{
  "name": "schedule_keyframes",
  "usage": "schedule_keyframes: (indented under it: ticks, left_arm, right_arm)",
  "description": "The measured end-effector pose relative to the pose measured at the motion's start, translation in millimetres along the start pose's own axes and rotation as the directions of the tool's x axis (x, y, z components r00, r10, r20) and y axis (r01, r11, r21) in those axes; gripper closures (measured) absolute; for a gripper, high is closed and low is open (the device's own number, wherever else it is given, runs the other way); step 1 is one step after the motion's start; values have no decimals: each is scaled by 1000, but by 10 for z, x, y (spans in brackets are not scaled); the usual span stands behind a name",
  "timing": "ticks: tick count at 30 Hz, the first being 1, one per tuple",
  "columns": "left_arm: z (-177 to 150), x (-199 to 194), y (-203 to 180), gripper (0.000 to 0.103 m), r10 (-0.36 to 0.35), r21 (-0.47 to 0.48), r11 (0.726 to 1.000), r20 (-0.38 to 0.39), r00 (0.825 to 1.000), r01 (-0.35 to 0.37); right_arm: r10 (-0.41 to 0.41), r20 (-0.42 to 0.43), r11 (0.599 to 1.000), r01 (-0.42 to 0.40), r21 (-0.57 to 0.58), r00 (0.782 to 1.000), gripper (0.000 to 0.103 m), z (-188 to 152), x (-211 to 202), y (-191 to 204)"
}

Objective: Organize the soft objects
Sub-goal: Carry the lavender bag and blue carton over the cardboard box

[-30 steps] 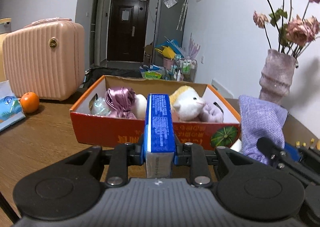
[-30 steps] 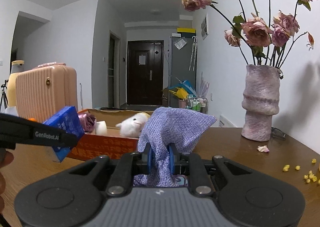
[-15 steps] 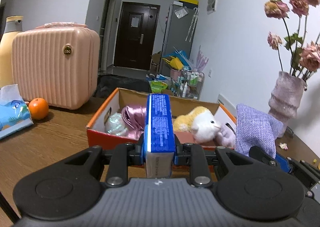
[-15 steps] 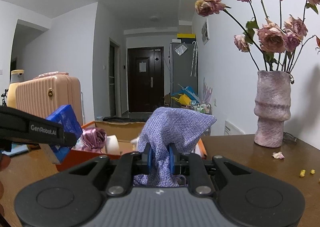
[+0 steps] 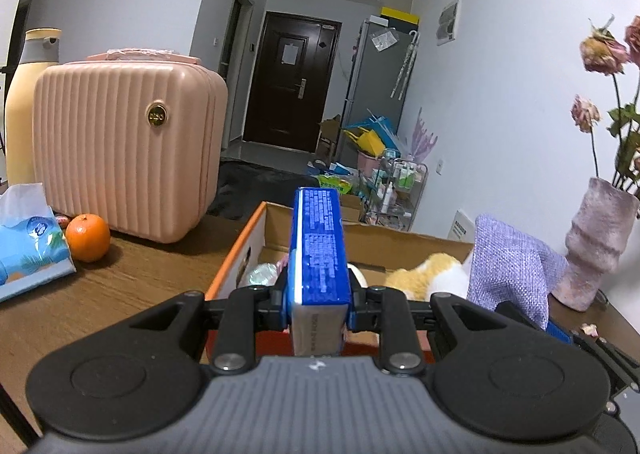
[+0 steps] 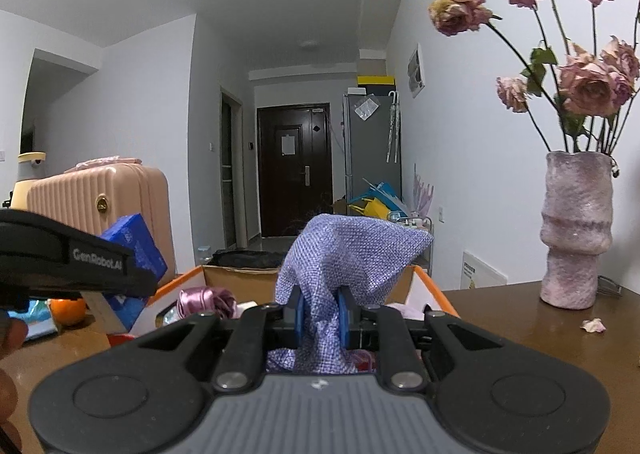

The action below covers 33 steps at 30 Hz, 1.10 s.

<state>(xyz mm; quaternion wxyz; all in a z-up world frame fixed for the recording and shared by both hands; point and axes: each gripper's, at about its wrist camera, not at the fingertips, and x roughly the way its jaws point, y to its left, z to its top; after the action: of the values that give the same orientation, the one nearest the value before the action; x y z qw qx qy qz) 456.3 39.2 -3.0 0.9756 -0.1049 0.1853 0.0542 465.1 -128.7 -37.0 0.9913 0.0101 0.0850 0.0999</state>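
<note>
Left wrist view: your left gripper (image 5: 318, 294) jaws are clenched on the blue pack (image 5: 319, 250), held upright over the cardboard box (image 5: 244, 250) edge. Right gripper (image 6: 320, 314) jaws pinch the purple cloth (image 6: 352, 250) above the box w/ plush toy (image 5: 432, 274) inside, on the desk (image 5: 100, 294).

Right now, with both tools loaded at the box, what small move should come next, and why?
Probably carry the left tool a little further forward over the cardboard box, then release. It is shut on the blue pack, which stands at the box's near wall; the right tool holds the purple cloth there too.
</note>
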Motion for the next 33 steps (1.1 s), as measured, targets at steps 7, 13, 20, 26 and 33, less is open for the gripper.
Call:
schedule_keyframes:
  ticks: [7, 13, 20, 26, 33]
  left_arm:
    - [110, 184, 89, 78, 13, -13, 1000, 11, 1000, -12]
    - [201, 301, 126, 78, 18, -18, 1000, 29, 999, -17]
    - [276, 451, 70, 78, 33, 5, 999, 57, 998, -33]
    - [338, 607, 47, 78, 32, 14, 999, 75, 997, -33]
    - [356, 813, 18, 78, 36, 29, 999, 70, 997, -38]
  right_arm:
    - [0, 10, 1000, 0, 6, 1000, 87, 44, 178, 91]
    - [-8, 14, 1000, 8, 6, 1000, 87, 82, 364, 123]
    - [2, 14, 1000, -2, -3, 1000, 87, 129, 546, 173]
    - [3, 8, 1000, -3, -7, 1000, 87, 147, 729, 202]
    - [5, -13, 1000, -5, -18, 1000, 87, 151, 901, 215]
